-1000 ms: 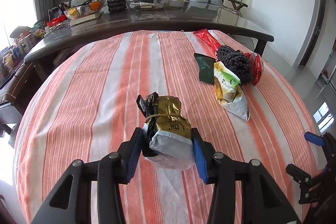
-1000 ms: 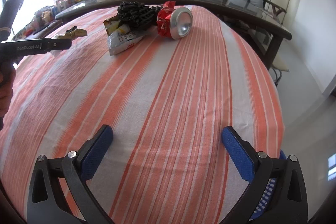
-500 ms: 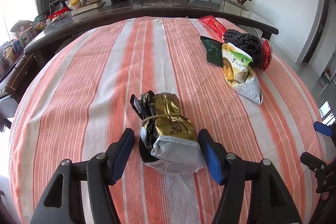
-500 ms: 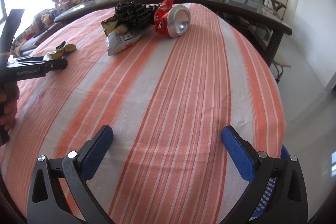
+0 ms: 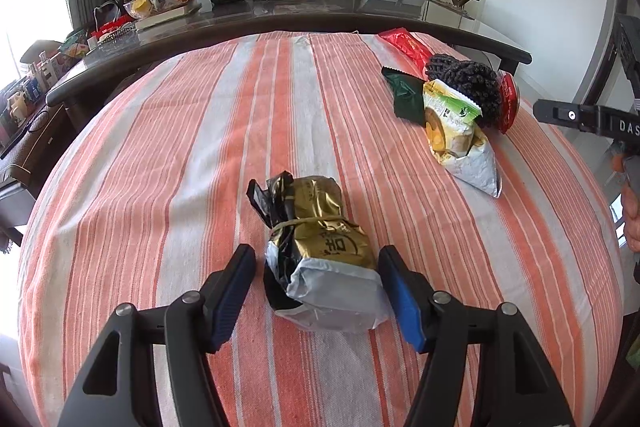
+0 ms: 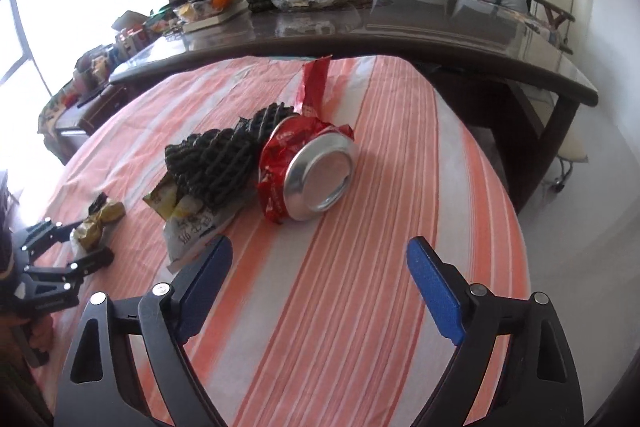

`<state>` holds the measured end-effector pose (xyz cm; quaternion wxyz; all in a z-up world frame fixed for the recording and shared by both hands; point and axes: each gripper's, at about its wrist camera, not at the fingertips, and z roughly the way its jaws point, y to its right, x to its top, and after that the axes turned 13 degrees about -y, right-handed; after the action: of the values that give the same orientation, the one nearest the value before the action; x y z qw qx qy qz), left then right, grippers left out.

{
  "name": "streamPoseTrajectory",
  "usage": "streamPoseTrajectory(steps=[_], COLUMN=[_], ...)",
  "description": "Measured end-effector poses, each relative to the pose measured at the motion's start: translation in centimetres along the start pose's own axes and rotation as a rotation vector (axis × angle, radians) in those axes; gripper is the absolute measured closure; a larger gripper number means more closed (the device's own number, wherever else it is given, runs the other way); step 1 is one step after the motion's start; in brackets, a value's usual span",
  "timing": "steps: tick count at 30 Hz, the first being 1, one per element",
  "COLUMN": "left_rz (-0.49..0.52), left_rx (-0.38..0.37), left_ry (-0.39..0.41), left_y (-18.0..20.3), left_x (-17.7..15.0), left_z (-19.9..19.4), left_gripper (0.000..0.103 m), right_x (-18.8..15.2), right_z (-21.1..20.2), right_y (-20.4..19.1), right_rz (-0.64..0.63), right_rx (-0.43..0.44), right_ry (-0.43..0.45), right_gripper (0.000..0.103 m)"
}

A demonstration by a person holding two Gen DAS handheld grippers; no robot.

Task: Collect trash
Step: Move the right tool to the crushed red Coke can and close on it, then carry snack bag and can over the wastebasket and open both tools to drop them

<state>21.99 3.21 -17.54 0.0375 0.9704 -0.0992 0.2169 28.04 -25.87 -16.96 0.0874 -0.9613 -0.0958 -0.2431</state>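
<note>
Gold packet (image 5: pixel 320 247) lies on the striped bench (image 5: pixel 180 187) cloth, tied with a band round its middle. Left gripper (image 5: pixel 318 291) straddles its near silver end, jaws apart and just been opening — pads clear of the foil on both sides, nothing clamped.

The rest of the trash is a heap beyond the gold packet, toward the far right edge: green-yellow snack bag (image 5: pixel 456 135), dark green wrapper (image 5: pixel 406 99), black mesh bundle (image 5: pixel 468 87), red wrapper (image 5: pixel 404 45) and a crushed red can (image 6: pixel 312 171). Right gripper (image 6: pixel 320 287) sits short of the can, jaws wide but just been closing, nothing between them.

Handling guess: foil packets are light, crinkly and slippery — pinch across the banded waist or a folded end, not a flat face. Can is light, dented and thin-walled; likely rolls, so take it across the body. Mesh is soft and snaggy and may drag neighbours.
</note>
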Motion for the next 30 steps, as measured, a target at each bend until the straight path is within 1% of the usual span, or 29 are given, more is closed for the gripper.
streamPoseTrajectory(steps=[3, 5, 7, 8, 10, 11, 12, 13, 14, 15, 16, 17, 18, 21, 23, 24, 26, 27, 28, 30], left_rz=[0.0, 0.0, 0.0, 0.0, 0.0, 0.0, 0.0, 0.0, 0.0, 0.0, -0.001, -0.002, -0.002, -0.003, -0.01, -0.018, -0.038, -0.052, -0.064, -0.054], left_rx=[0.0, 0.0, 0.0, 0.0, 0.0, 0.0, 0.0, 0.0, 0.0, -0.001, -0.002, -0.004, -0.005, -0.007, -0.026, -0.054, -0.164, -0.207, -0.229, -0.243], left_ry=[0.0, 0.0, 0.0, 0.0, 0.0, 0.0, 0.0, 0.0, 0.0, 0.0, 0.0, 0.0, 0.001, 0.001, 0.006, 0.012, 0.029, 0.033, 0.033, 0.027], left_y=[0.0, 0.0, 0.0, 0.0, 0.0, 0.0, 0.0, 0.0, 0.0, 0.0, 0.0, -0.1, -0.1, -0.1, -0.3, -0.6, -1.8, -2.5, -3.0, -3.4], left_x=[0.0, 0.0, 0.0, 0.0, 0.0, 0.0, 0.0, 0.0, 0.0, 0.0, 0.0, 0.0, 0.0, 0.0, 0.0, -0.1, -0.4, -0.6, -0.8, -1.1], left_z=[0.0, 0.0, 0.0, 0.0, 0.0, 0.0, 0.0, 0.0, 0.0, 0.0, 0.0, 0.0, 0.0, 0.0, -0.1, -0.2, -0.7, -0.8, -1.0, -1.3], left_gripper=[0.038, 0.038, 0.038, 0.038, 0.038, 0.038, 0.038, 0.038, 0.038, 0.038, 0.038, 0.038, 0.038, 0.038, 0.038, 0.038, 0.038, 0.038, 0.038, 0.037], right_x=[1.3, 2.1, 2.8, 3.1, 3.7, 4.0, 4.3, 4.5, 4.5, 4.6, 4.5, 4.4, 4.1, 3.2, 2.2, 1.6, 0.1, -0.8, -1.7, -3.5], right_z=[0.5, 0.8, 0.9, 1.0, 1.5, 1.7, 2.0, 2.2, 2.4, 2.5, 2.5, 2.2, 1.9, 0.5, -0.7, -1.2, -2.5, -3.1, -3.8, -5.2], right_y=[0.1, 0.4, 0.4, 0.4, 0.4, 0.4, 0.3, 0.4, 0.7, 0.9, 1.0, 1.2, 1.3, 1.4, 1.4, 1.5, 1.4, 1.4, 1.4, 1.4], right_rz=[0.143, 0.219, 0.256, 0.273, 0.298, 0.306, 0.313, 0.322, 0.331, 0.334, 0.336, 0.337, 0.332, 0.294, 0.266, 0.254, 0.231, 0.22, 0.212, 0.204], right_rx=[-0.005, 0.004, -0.016, -0.022, -0.007, -0.006, -0.018, -0.022, -0.012, -0.001, 0.0, -0.011, -0.022, -0.018, -0.014, -0.006, 0.005, 0.008, 0.01, 0.009], right_ry=[0.008, 0.023, 0.038, 0.04, 0.026, 0.014, -0.002, -0.018, -0.03, -0.043, -0.052, -0.052, -0.054, -0.054, -0.053, -0.054, -0.054, -0.05, -0.044, -0.03], right_gripper=[0.02, 0.031, 0.036, 0.04, 0.045, 0.05, 0.053, 0.06, 0.07, 0.075, 0.085, 0.088, 0.088, 0.088, 0.088, 0.088, 0.088, 0.088, 0.088, 0.088])
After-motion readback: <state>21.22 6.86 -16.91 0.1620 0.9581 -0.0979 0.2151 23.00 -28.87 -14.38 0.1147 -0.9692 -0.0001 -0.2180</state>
